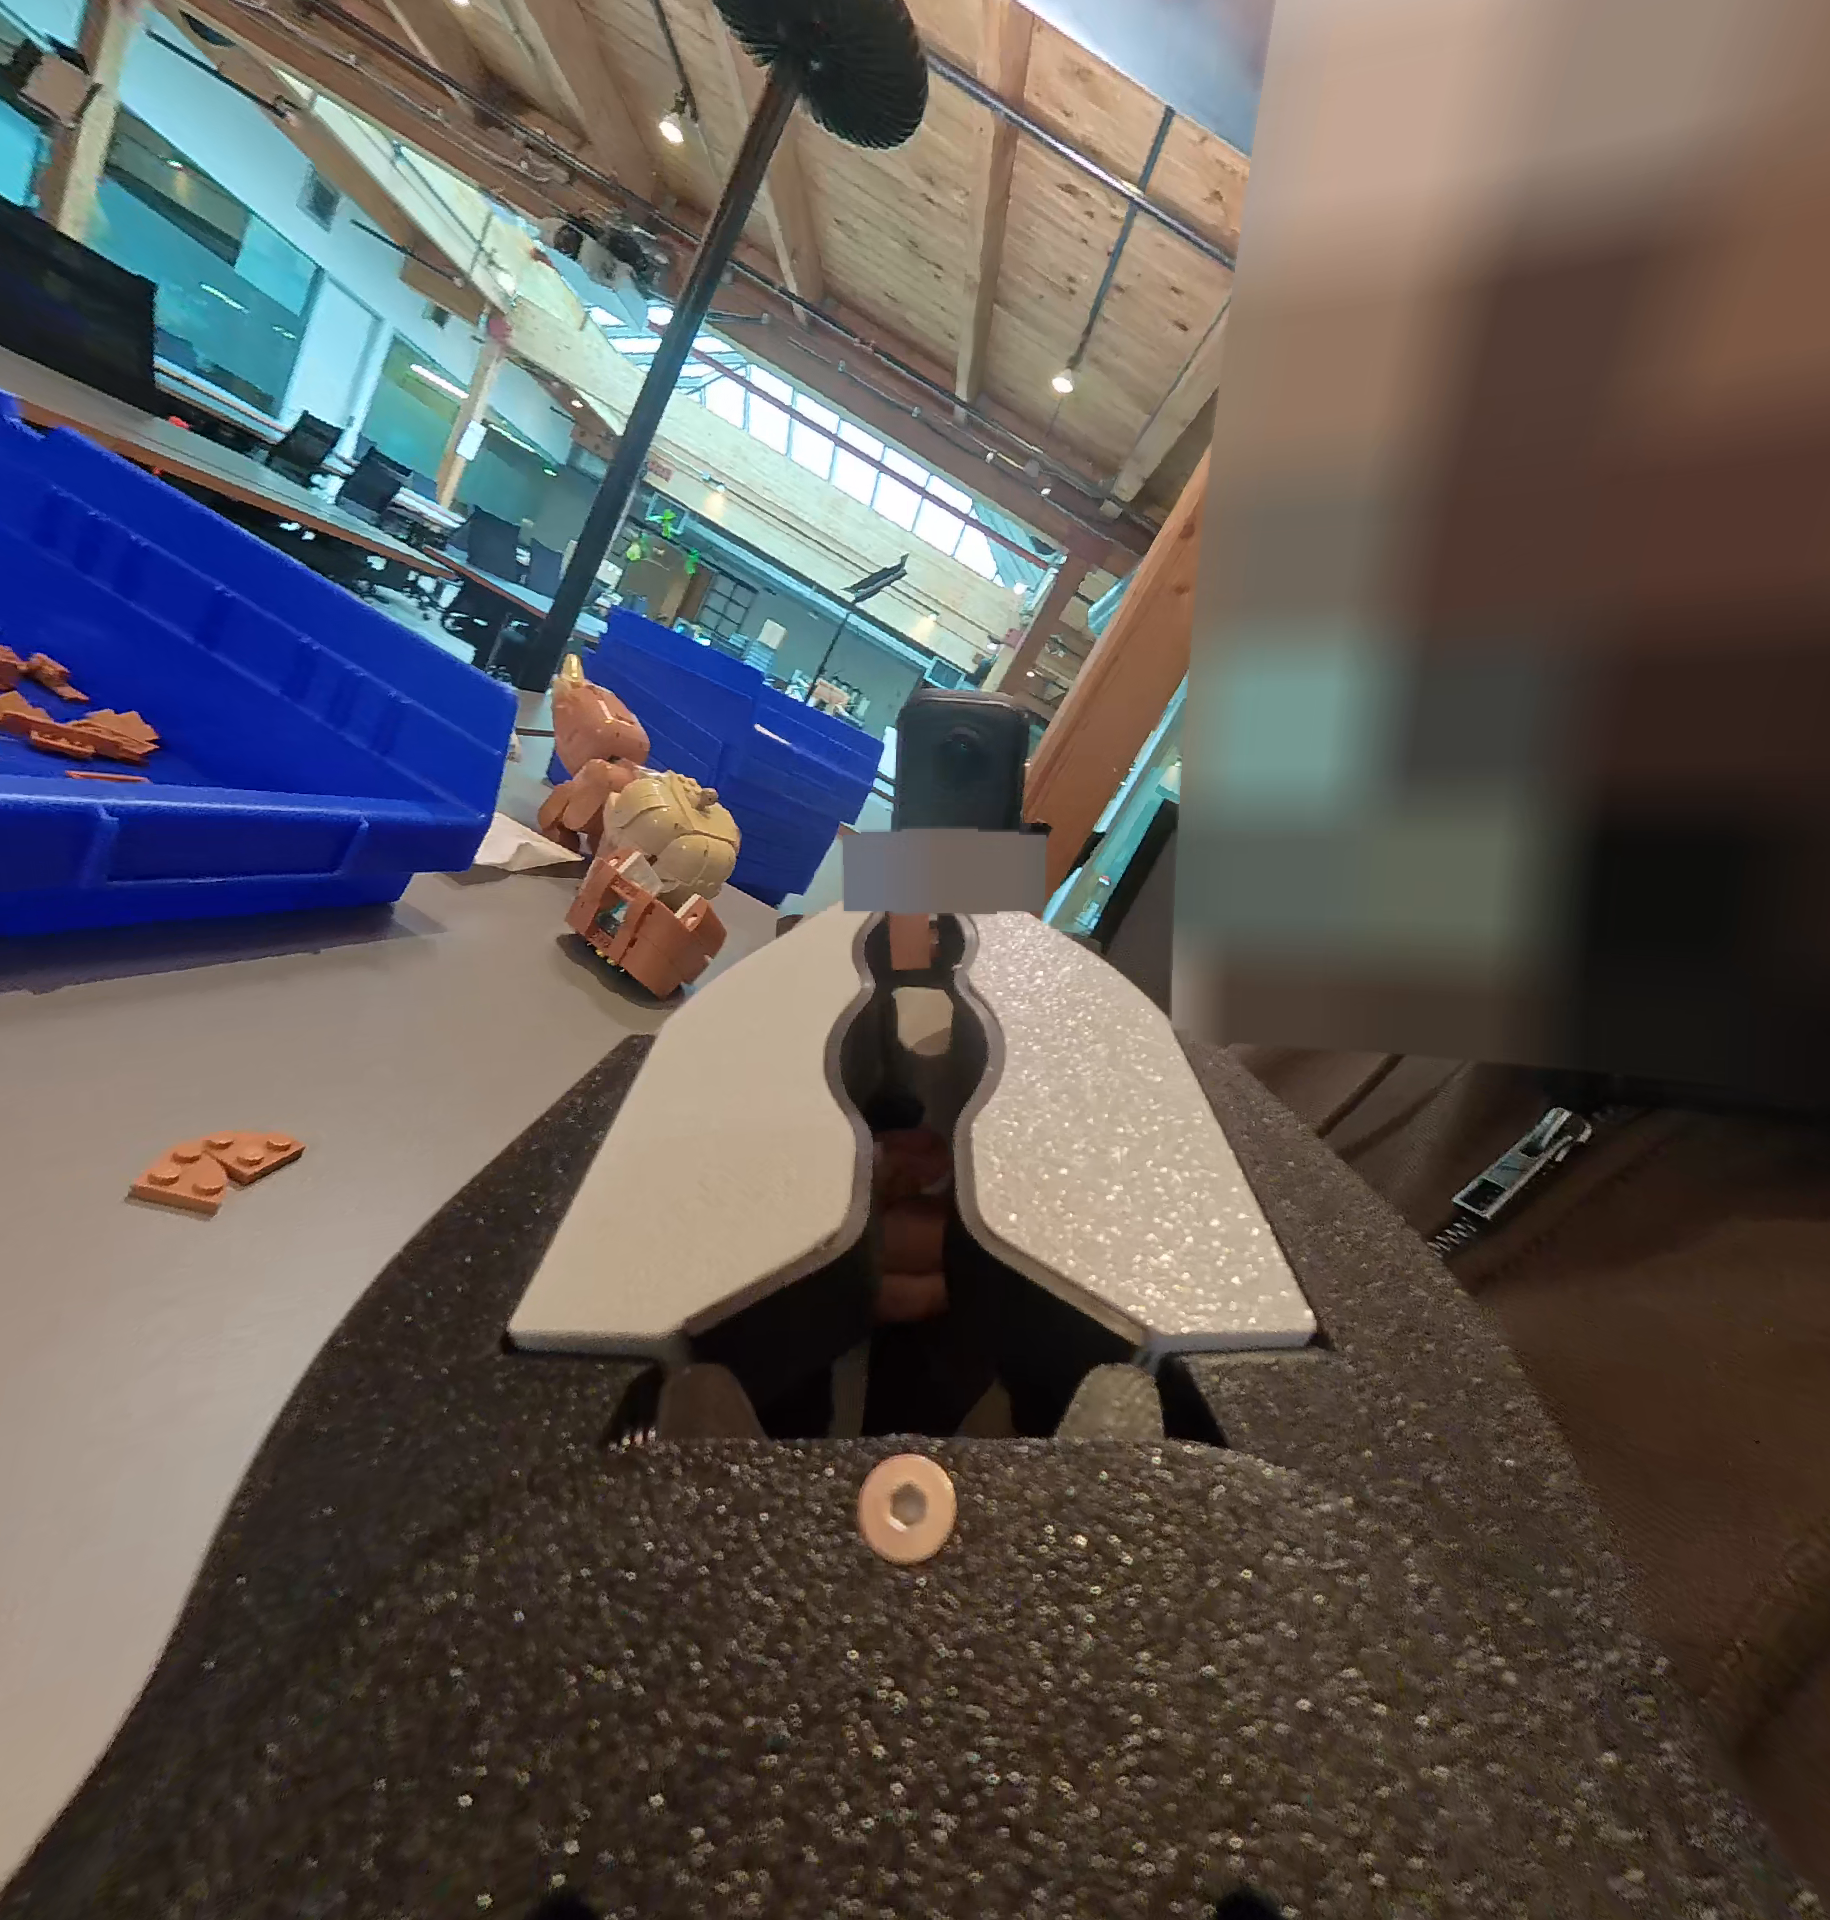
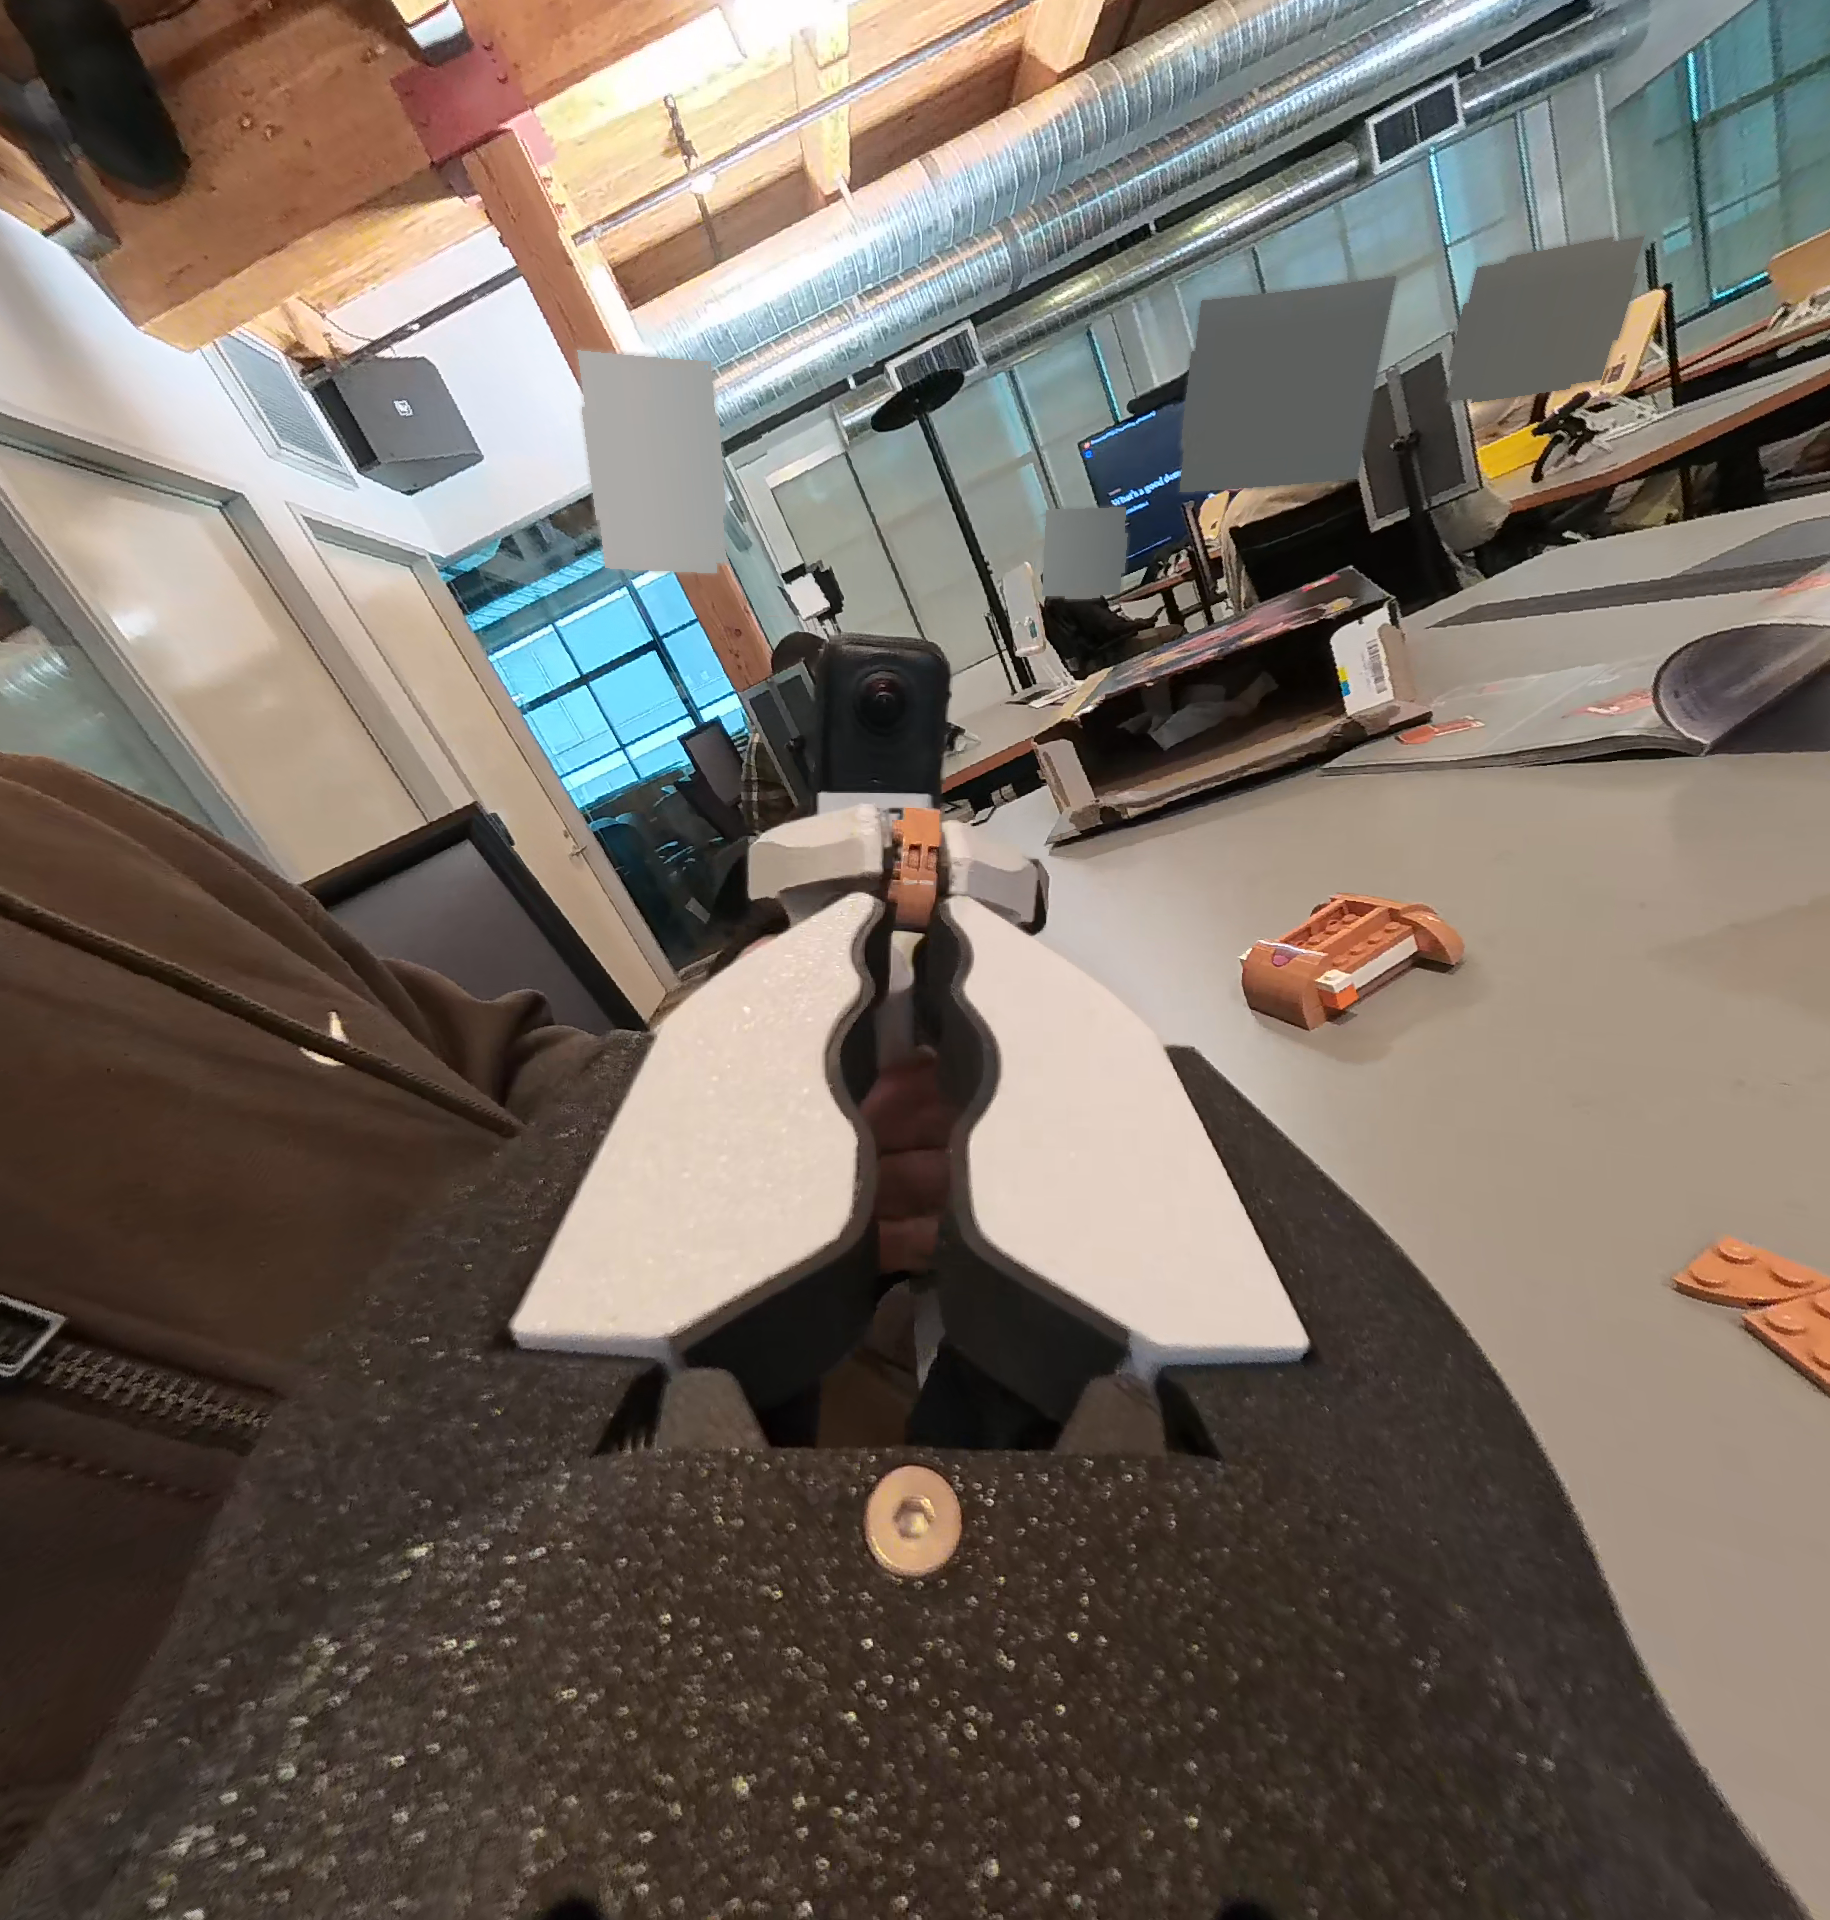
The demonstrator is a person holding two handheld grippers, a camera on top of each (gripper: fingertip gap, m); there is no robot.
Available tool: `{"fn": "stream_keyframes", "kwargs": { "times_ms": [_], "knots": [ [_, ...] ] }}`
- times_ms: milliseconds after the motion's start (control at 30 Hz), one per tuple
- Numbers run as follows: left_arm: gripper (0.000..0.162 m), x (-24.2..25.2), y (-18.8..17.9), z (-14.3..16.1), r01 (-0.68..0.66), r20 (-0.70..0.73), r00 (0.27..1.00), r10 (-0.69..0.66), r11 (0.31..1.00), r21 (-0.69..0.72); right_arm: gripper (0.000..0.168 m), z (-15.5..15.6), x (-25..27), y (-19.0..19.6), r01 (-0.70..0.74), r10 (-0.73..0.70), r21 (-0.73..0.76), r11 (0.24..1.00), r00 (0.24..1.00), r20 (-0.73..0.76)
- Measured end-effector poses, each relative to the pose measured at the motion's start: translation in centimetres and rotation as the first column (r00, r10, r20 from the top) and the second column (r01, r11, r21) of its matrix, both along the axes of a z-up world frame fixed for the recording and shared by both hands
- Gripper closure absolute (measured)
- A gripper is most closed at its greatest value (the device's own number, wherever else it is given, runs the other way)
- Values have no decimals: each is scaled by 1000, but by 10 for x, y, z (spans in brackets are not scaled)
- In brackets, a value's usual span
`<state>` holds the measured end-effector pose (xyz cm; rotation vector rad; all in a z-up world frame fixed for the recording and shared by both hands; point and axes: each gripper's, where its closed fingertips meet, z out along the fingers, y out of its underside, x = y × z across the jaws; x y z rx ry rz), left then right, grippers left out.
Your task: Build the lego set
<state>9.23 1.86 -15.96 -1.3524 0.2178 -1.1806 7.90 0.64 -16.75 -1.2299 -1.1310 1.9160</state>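
Both claws meet tip to tip above the table: the left gripper [image 1: 911, 951] and right gripper [image 2: 913, 914] each pinch the small brown lego assembly [image 2: 911, 868]. Joining step, seemingly; next comes a firm, aligned squeeze together.

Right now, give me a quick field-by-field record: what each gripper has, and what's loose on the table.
left gripper: shut on small brown lego piece, held up off the table
right gripper: shut on the same small brown lego piece, facing the left gripper
loose plates: two rounded brown plates side by side on the grey table
sub-assembly: brown block with white parts, on the table
partial figure: tan and brown build beside the blue bin
bin contents: brown pieces
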Motion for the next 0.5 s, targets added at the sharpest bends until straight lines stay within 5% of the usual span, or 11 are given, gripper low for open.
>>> {"fn": "stream_keyframes", "kwargs": {
  "times_ms": [500],
  "knots": [
    [153,-8,2,2,-37,17,999,38,998,-56,161,1,1,6,31,-31,5,1000,999,-13]
  ]
}}
